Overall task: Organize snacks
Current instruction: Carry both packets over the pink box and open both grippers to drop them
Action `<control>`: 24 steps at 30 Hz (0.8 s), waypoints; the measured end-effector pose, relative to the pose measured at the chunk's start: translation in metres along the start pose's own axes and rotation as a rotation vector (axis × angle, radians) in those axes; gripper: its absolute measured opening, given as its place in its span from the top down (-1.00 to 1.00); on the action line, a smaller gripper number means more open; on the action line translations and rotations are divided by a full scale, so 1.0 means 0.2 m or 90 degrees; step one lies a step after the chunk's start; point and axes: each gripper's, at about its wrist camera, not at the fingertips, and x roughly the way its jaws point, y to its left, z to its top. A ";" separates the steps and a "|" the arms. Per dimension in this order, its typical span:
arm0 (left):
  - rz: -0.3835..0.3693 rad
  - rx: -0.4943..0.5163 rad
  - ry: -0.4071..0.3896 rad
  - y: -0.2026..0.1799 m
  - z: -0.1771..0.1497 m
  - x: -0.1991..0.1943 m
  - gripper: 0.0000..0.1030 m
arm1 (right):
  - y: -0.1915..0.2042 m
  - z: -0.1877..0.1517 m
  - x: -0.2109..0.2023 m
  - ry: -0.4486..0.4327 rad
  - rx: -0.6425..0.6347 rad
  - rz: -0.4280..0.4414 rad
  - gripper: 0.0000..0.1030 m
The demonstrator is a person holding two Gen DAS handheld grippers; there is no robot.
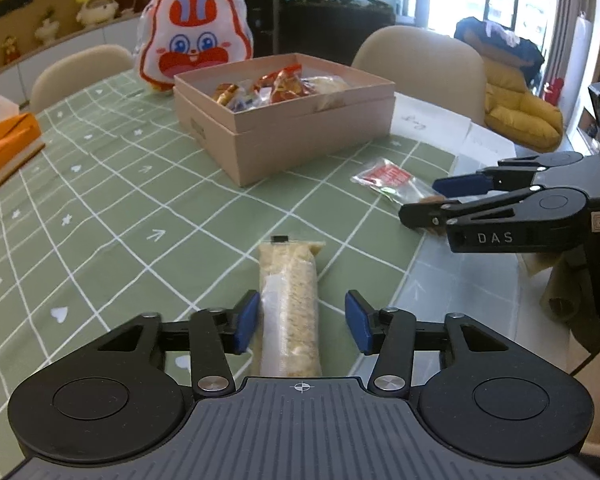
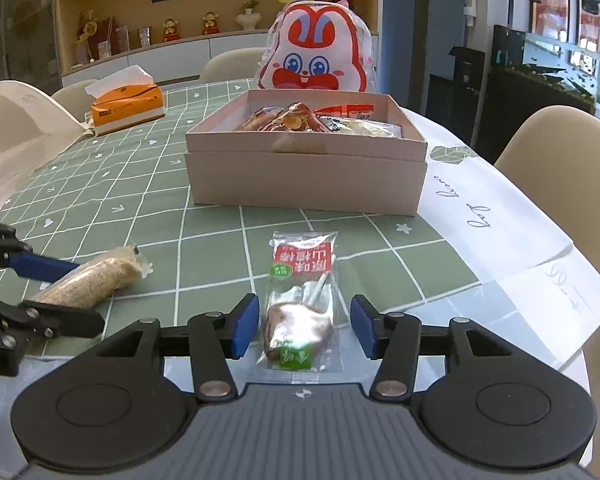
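A pink cardboard box (image 1: pixel 300 136) (image 2: pixel 308 172) holding several wrapped snacks stands on the green checked tablecloth. My left gripper (image 1: pixel 302 322) is open, its blue pads on either side of a clear-wrapped rice cracker bar (image 1: pixel 290 308) lying on the cloth; the bar also shows in the right wrist view (image 2: pixel 94 282). My right gripper (image 2: pixel 304 324) is open around a clear-wrapped brown lollipop with a red label (image 2: pixel 300 300), which also shows in the left wrist view (image 1: pixel 392 180). Each gripper shows in the other's view: the right (image 1: pixel 444 200), the left (image 2: pixel 60 292).
A bunny-face snack bag (image 1: pixel 196 40) (image 2: pixel 316 52) stands behind the box. An orange tissue box (image 1: pixel 4 144) (image 2: pixel 126 106) sits at the left. White paper sheets (image 2: pixel 500 232) lie on the table's right side. Beige chairs (image 1: pixel 420 64) ring the table.
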 end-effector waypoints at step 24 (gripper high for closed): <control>-0.059 -0.185 -0.116 0.32 0.87 0.51 0.31 | -0.35 1.09 0.34 -0.021 0.123 0.014 0.31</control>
